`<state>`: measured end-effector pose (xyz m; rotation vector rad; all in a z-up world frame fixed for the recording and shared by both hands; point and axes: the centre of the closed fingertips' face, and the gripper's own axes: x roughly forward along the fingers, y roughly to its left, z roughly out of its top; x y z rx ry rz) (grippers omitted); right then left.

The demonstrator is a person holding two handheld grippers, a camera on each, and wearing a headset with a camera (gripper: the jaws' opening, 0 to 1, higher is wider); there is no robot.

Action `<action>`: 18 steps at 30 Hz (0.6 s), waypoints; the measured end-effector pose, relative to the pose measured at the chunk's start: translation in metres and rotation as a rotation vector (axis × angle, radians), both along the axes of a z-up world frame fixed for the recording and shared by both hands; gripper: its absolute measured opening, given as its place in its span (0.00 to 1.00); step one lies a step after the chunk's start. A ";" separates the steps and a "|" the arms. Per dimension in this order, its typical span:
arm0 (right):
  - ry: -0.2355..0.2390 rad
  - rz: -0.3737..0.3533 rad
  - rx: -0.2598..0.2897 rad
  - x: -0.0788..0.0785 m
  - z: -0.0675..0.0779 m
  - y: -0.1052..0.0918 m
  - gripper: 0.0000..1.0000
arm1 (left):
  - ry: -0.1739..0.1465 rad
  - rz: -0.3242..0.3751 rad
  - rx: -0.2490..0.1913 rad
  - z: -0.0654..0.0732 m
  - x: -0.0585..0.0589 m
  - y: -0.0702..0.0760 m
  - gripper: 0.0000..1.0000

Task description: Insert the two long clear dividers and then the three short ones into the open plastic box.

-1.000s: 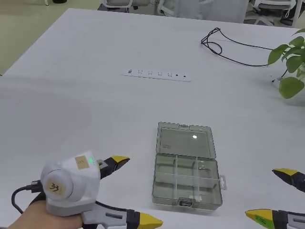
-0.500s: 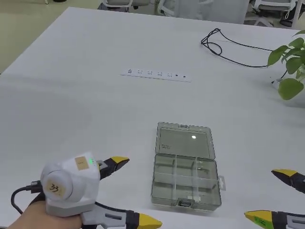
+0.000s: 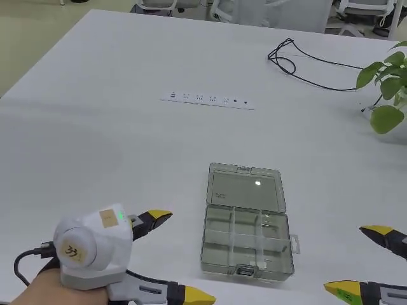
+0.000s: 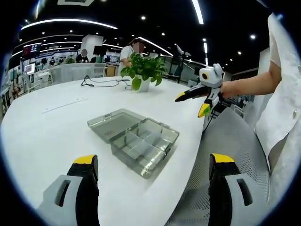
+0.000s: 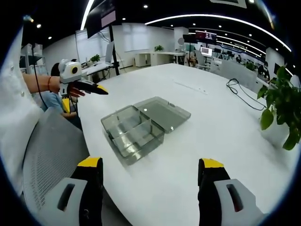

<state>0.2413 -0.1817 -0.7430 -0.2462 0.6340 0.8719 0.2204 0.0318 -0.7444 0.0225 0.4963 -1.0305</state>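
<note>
The clear grey plastic box (image 3: pixel 248 244) lies open near the table's front edge, its lid (image 3: pixel 247 189) flat behind it. Clear dividers (image 3: pixel 259 236) stand inside and split it into several compartments. My left gripper (image 3: pixel 179 255) is open to the left of the box, nothing between its jaws. My right gripper (image 3: pixel 358 260) is open to the right of the box, also holding nothing. In the left gripper view the box (image 4: pixel 141 143) sits ahead of my left gripper (image 4: pixel 153 160), with the right gripper (image 4: pixel 193 104) beyond. In the right gripper view the box (image 5: pixel 134 132) lies ahead of my right gripper (image 5: pixel 150 164).
A white power strip (image 3: pixel 208 99) lies mid-table, a black cable (image 3: pixel 305 63) loops at the back right, and a potted plant (image 3: pixel 385 89) stands at the right edge. A grey mesh chair (image 5: pixel 47 155) is at the table's near side.
</note>
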 end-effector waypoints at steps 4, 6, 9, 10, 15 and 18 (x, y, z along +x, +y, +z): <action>0.000 -0.001 -0.001 0.002 -0.001 -0.002 0.84 | -0.002 0.000 -0.001 0.001 0.001 0.000 1.00; 0.000 -0.002 0.001 0.002 -0.001 -0.001 0.84 | -0.001 -0.001 -0.002 0.001 0.001 -0.001 1.00; -0.002 -0.001 0.000 0.002 0.000 -0.001 0.84 | -0.003 -0.003 -0.003 0.001 0.001 -0.002 1.00; -0.002 -0.001 -0.001 0.002 0.000 0.000 0.84 | -0.003 -0.003 -0.003 0.001 0.001 -0.002 1.00; 0.001 0.001 -0.003 0.001 0.000 0.001 0.84 | -0.002 -0.004 -0.005 0.001 0.000 -0.002 1.00; 0.002 0.002 -0.005 0.000 0.000 0.001 0.83 | -0.002 -0.002 -0.005 0.001 0.000 -0.002 1.00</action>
